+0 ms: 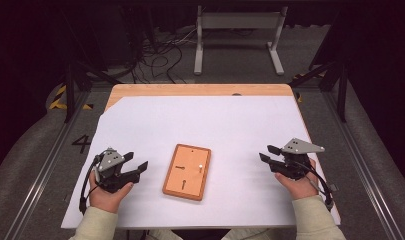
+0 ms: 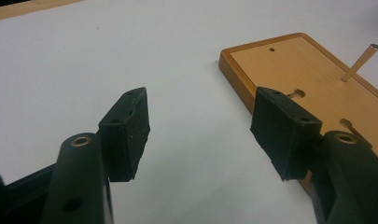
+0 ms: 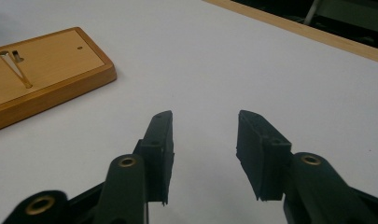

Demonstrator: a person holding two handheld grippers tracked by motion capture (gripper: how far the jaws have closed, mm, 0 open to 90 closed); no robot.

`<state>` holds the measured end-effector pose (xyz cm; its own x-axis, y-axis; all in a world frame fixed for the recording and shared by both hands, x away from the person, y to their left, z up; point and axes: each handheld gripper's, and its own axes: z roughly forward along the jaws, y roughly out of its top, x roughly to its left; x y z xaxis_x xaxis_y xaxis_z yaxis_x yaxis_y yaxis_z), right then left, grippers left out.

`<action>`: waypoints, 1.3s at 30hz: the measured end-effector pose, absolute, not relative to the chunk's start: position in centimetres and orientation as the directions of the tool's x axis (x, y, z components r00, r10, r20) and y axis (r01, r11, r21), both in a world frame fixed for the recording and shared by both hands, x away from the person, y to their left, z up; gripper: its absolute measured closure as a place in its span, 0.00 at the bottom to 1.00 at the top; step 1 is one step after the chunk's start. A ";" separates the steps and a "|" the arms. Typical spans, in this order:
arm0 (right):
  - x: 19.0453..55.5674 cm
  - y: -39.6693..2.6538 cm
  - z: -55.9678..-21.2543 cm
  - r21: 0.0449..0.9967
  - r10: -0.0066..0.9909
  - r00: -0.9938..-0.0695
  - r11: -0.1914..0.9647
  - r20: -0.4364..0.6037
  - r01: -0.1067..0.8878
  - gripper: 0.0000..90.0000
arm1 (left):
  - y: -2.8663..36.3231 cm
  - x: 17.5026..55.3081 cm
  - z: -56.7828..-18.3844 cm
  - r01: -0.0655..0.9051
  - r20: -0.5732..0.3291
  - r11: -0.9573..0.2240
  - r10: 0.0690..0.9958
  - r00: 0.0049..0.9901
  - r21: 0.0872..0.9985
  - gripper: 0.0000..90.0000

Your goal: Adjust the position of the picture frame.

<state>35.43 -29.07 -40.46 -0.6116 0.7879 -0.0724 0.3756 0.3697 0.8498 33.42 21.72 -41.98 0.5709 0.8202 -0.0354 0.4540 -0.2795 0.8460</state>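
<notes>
A flat wooden board [image 1: 187, 171] with slots and small holes lies in the middle of the white sheet [image 1: 205, 125]. A thin metal pin [image 2: 361, 61] stands upright in it, near its right side [image 1: 201, 166]. My left gripper [image 1: 136, 160] rests to the left of the board, held in a hand, jaws open and empty; its own view [image 2: 200, 126] has the board [image 2: 312, 79] just beyond the right jaw. My right gripper [image 1: 269, 153] sits to the right of the board, open and empty [image 3: 203, 135], with the board [image 3: 42, 70] off to its left.
The white sheet covers a wooden table whose bare edge [image 1: 200, 90] runs along the far side. Beyond the table stand a grey metal frame [image 1: 237, 35] and loose cables [image 1: 160, 55] on the floor. Wide bare sheet surrounds the board.
</notes>
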 end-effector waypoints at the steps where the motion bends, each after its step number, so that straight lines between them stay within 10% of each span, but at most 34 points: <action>1: 35.4 -29.1 -40.5 0.852 0.785 -0.616 0.365 -0.065 0.375 0.62 | 21.8 33.4 -42.0 0.447 -0.029 -0.281 0.821 0.571 0.849 0.42; 39: 34.3 -30.1 -40.2 0.917 0.798 -0.600 0.273 -0.047 0.291 0.60 | 21.5 33.1 -41.6 0.401 -0.031 -0.269 0.796 0.604 0.876 0.42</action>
<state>34.26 -30.07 -40.21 -0.6004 0.7983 -0.0474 0.2907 0.2730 0.9170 33.08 21.52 -41.56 0.6040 0.7964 -0.0315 0.4005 -0.2692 0.8759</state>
